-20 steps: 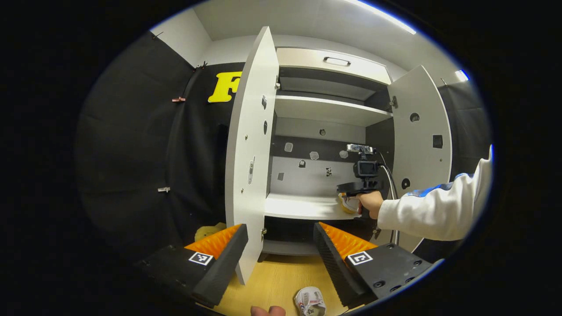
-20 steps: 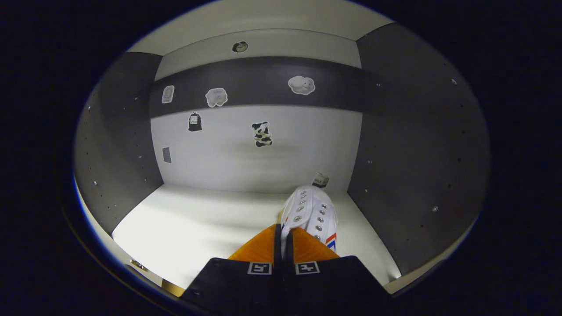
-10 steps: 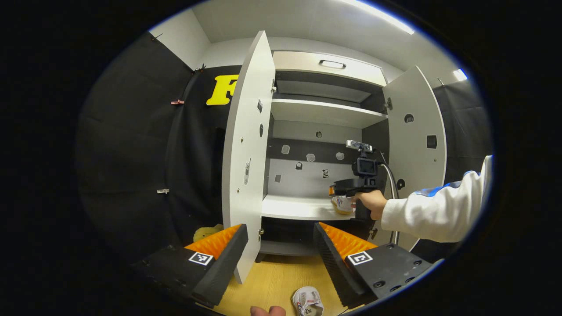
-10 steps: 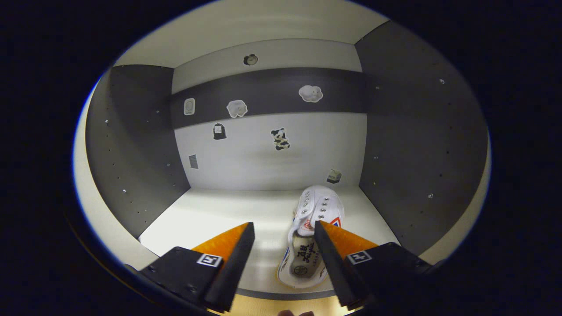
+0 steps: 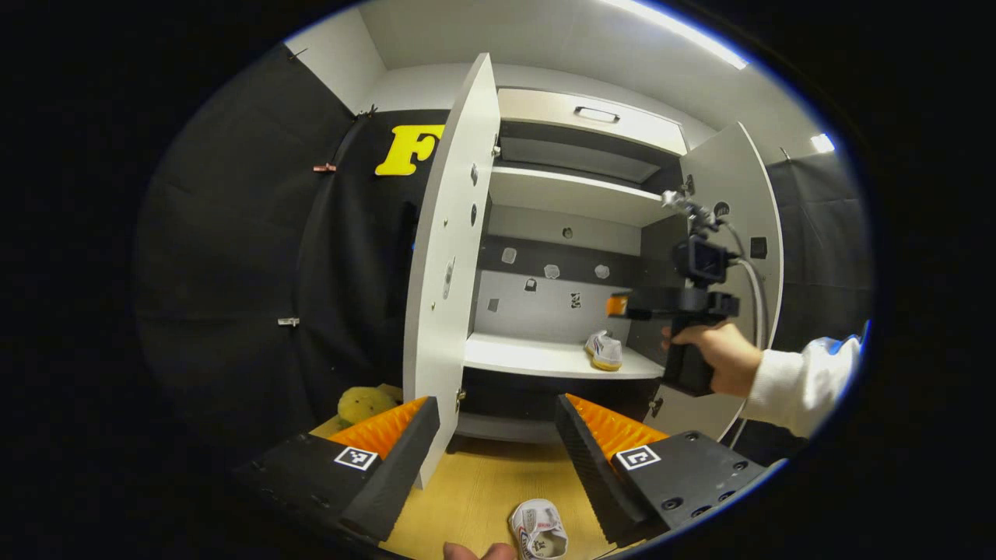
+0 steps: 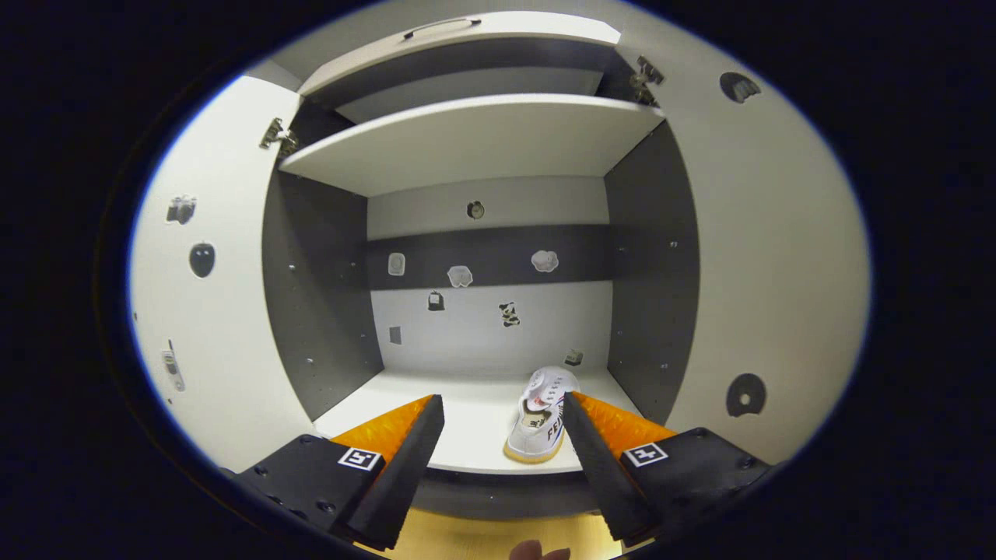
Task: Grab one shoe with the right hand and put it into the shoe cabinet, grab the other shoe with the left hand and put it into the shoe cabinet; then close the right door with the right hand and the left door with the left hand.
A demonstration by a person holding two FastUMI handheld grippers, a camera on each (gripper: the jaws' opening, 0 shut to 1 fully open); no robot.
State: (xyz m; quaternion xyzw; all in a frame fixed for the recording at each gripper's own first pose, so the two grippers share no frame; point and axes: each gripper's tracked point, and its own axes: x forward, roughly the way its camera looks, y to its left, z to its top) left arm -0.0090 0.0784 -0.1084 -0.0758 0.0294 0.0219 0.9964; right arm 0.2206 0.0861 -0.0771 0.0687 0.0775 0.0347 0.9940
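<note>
Backed out of the cabinet since a moment ago, the right hand-held gripper (image 6: pixel 498 435) hangs before the opening, its fingers spread wide and holding nothing. Beyond it the first white canvas shoe with red-and-blue trim (image 6: pixel 541 416) now lies on the white middle shelf (image 6: pixel 405 404), at its right end, heel toward the front edge. The left hand-held gripper (image 5: pixel 494 435) is likewise wide open and empty, above the pale wooden floor (image 5: pixel 482 490) where the second white shoe (image 5: pixel 537 530) lies. Lower it straight down, straddle the shoe's collar, and close firmly, keeping clear of the open white left door (image 5: pixel 447 264).
</note>
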